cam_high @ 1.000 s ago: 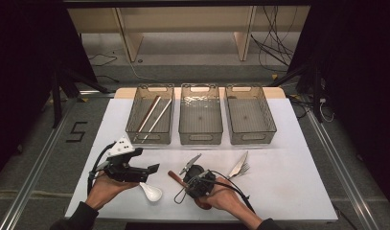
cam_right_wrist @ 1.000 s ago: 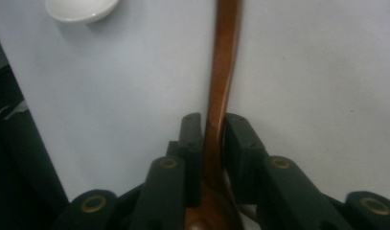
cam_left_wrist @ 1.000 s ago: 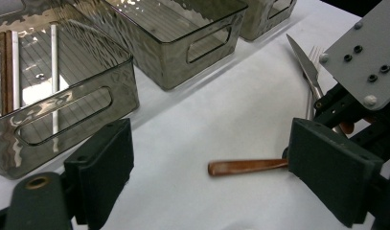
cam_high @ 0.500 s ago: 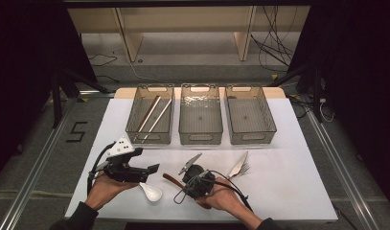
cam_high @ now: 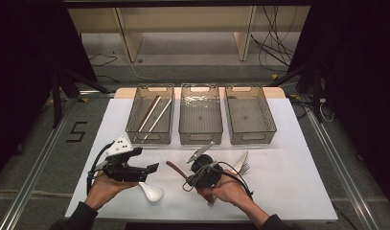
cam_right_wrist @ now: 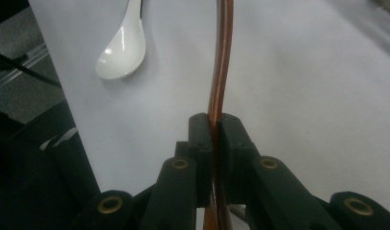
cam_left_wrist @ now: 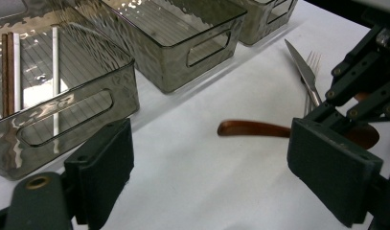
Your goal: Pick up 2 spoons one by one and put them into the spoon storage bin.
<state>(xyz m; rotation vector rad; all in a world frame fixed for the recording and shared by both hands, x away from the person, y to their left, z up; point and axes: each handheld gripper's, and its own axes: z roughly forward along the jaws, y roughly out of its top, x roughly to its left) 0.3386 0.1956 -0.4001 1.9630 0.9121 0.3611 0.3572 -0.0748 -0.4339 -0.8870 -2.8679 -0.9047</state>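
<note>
This is looking like a lab recording station. A white table (cam_high: 288, 182) is standing on a grey floor between metal rails (cam_high: 34, 182), black curtains (cam_high: 20, 57) are enclosing both sides, loose cables (cam_high: 271, 45) are trailing behind, and a floor marking "5" (cam_high: 77, 132) is labelling the position.

Right tongs (cam_right_wrist: 214, 129): two black jaws rising from the bottom edge, their pads pressed flat against either side of a brown spoon handle (cam_right_wrist: 220, 72), having just been closing on it. The handle is thin, glossy, reddish-brown, gently curved, and runs from between the pads up to the top edge; its lower end passes down behind the linkage. White ceramic spoon (cam_right_wrist: 123, 50): bowl facing up, lying on the tabletop to the upper left, apart from the brown handle. Tabletop (cam_right_wrist: 303, 86): white, plain. Dark floor along the left edge.
</note>
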